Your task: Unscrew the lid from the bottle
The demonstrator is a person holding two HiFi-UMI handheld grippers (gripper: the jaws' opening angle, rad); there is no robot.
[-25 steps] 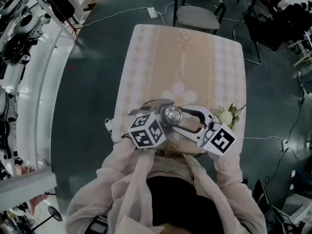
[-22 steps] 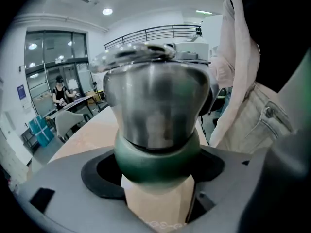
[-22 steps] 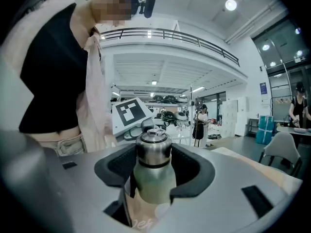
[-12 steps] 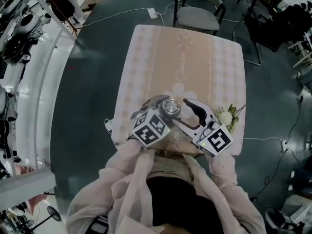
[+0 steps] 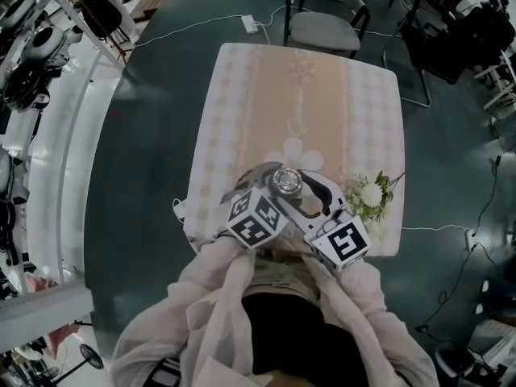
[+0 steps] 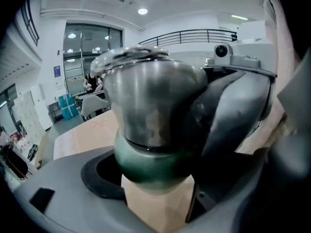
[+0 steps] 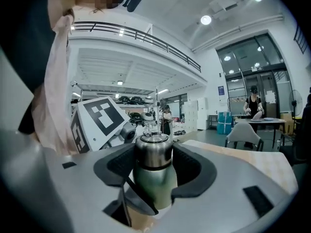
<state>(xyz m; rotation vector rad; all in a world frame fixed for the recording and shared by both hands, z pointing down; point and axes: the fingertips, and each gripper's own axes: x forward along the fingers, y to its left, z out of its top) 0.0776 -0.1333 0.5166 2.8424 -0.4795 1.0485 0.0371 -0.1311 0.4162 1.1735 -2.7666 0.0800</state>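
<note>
A green bottle (image 7: 154, 183) with a steel lid (image 5: 285, 181) stands upright near the table's front edge. My left gripper (image 5: 272, 185) comes in from the left and is shut on the bottle's green body (image 6: 150, 166), which fills the left gripper view below the lid (image 6: 150, 106). My right gripper (image 5: 300, 190) reaches in from the right. Its jaws are closing on the lid (image 7: 153, 152), and both dark pads (image 7: 187, 166) touch its sides. The left gripper's marker cube (image 7: 99, 118) shows behind the bottle.
The table (image 5: 306, 103) has a pale checked cloth. A small bunch of white flowers (image 5: 372, 193) lies at its right front edge, close to my right gripper. A grey chair (image 5: 326, 22) stands at the far end, with a power strip (image 5: 252, 22) on the floor.
My right gripper has swung around the lid, and its marker cube has moved left and toward the person. Its jaws stood wider half a second ago. The left gripper has stayed on the bottle.
</note>
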